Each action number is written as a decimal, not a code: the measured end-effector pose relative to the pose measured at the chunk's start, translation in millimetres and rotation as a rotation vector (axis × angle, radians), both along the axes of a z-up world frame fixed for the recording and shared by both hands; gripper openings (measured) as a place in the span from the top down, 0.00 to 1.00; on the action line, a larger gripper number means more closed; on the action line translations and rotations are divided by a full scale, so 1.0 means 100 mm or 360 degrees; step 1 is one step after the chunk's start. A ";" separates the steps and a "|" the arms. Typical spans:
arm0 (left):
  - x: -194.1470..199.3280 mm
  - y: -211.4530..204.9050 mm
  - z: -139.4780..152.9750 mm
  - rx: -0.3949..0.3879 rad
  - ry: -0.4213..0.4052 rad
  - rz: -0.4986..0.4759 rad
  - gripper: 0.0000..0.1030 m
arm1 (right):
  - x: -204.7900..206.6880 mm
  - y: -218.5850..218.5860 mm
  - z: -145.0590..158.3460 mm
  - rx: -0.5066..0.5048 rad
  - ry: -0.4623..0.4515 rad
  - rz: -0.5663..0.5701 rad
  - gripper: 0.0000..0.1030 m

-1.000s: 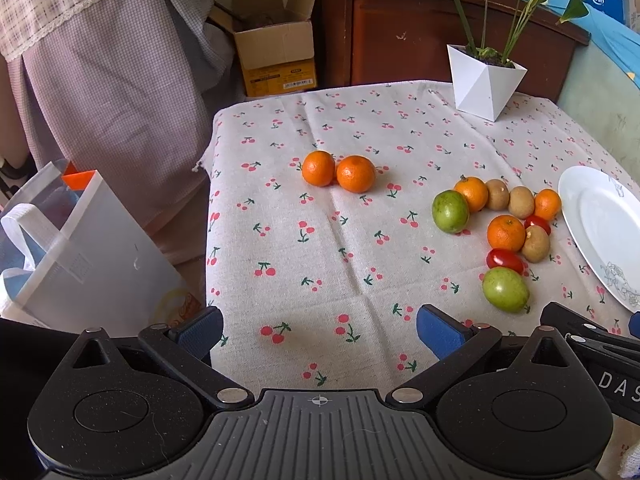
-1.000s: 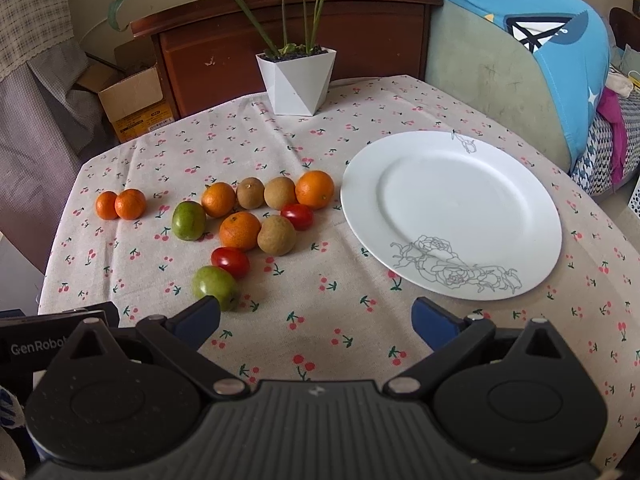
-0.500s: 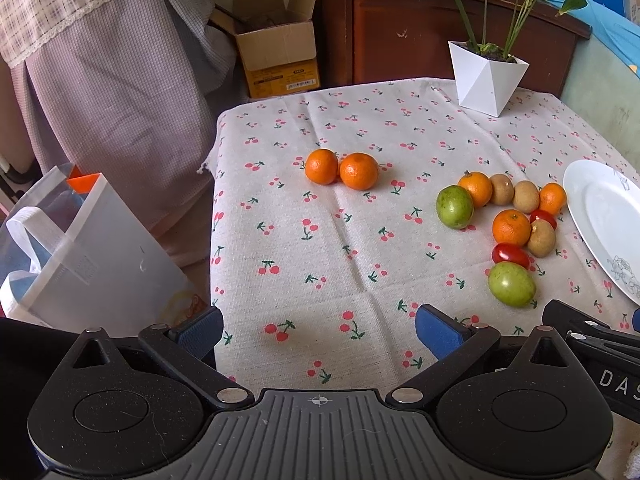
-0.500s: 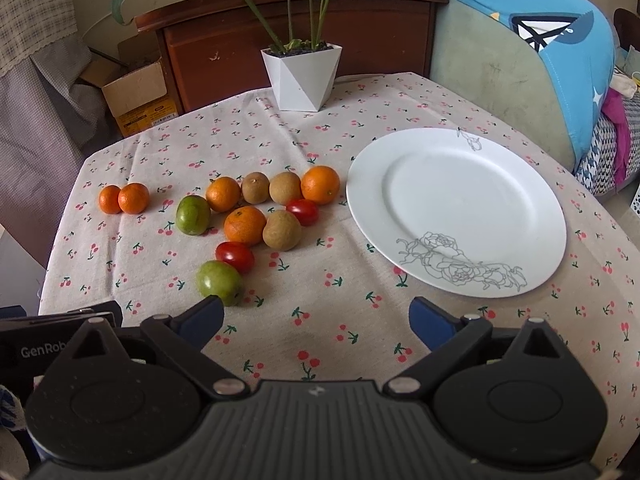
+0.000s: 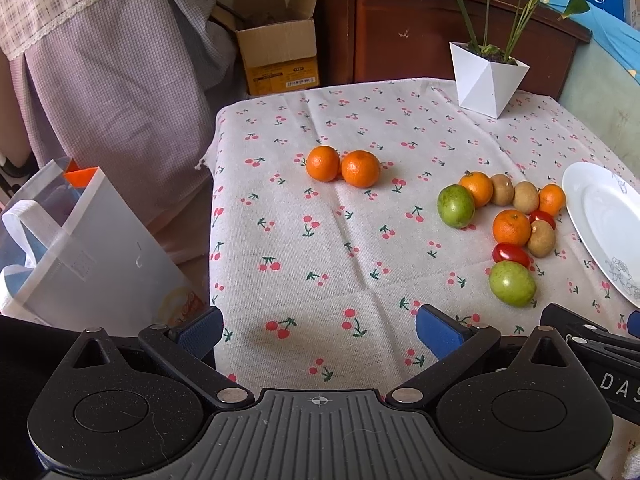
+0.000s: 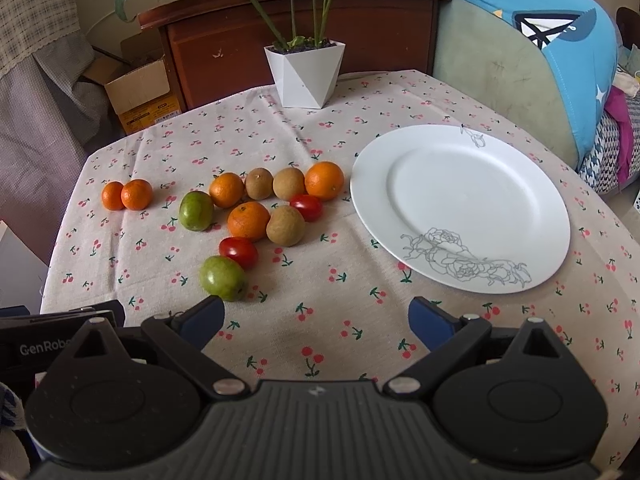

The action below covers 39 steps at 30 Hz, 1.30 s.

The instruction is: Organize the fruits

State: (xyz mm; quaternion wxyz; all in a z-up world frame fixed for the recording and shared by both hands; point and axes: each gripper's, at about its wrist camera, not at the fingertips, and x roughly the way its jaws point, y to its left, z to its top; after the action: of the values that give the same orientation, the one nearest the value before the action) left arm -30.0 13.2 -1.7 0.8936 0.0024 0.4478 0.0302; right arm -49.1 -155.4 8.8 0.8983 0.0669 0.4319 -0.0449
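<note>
Left gripper (image 5: 318, 326) and right gripper (image 6: 316, 318): fingers spread wide, nothing held, hovering at near table edge
Fruit cluster (image 6: 260, 212) on tablecloth (image 6: 320, 140), just left of bare plate (image 6: 460, 208)
Risk: round fruit rolling when nudged; tomato (image 6: 239, 252) squashing under hard pinch; neighbours touching, bumped during grab

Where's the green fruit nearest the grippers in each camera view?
Left wrist: the green fruit is lower right, just below a red tomato.
Right wrist: the green fruit is lower left of centre, under that tomato.
Shared landmark: the white planter at the table's far side.
</note>
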 end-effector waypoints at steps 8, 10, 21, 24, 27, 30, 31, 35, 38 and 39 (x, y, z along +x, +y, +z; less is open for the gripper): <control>0.16 0.36 0.08 -0.0138 -0.0102 0.0174 0.01 | -0.06 -0.16 -0.02 0.0200 0.0005 -0.0013 0.06; 0.23 0.43 0.09 -0.0171 -0.0132 0.0197 0.02 | -0.08 -0.15 -0.02 0.0213 -0.0020 0.0013 0.09; 0.60 0.44 0.02 -0.0087 -0.0308 0.0017 0.03 | -0.10 -0.09 -0.08 0.0286 -0.0069 0.0110 0.23; 0.67 0.43 -0.01 -0.0081 -0.0335 -0.0066 0.06 | -0.09 -0.10 -0.11 0.0298 -0.0060 0.0102 0.23; 0.77 0.44 -0.07 -0.0092 -0.0326 -0.0141 0.11 | -0.07 -0.10 -0.12 0.0312 -0.0054 0.0087 0.23; 0.86 0.46 -0.13 -0.0111 -0.0297 -0.0204 0.20 | -0.06 -0.11 -0.14 0.0320 -0.0050 0.0072 0.23; 0.89 0.47 -0.15 -0.0126 -0.0291 -0.0228 0.26 | -0.06 -0.11 -0.14 0.0323 -0.0049 0.0065 0.23; 0.95 0.45 -0.19 -0.0188 -0.0291 -0.0357 0.31 | -0.05 -0.10 -0.15 0.0325 -0.0051 0.0058 0.23; 0.99 0.43 -0.24 -0.0188 -0.0285 -0.0415 0.36 | -0.04 -0.09 -0.15 0.0317 -0.0055 0.0059 0.23; 0.99 0.42 -0.24 -0.0184 -0.0289 -0.0428 0.37 | -0.04 -0.09 -0.15 0.0318 -0.0059 0.0059 0.23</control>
State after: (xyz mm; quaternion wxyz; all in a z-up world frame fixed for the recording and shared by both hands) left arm 69.1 55.2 -26.1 0.9250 0.0081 0.3620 -0.1153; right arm -52.9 -164.7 -6.4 0.8957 0.1490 0.4187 0.0162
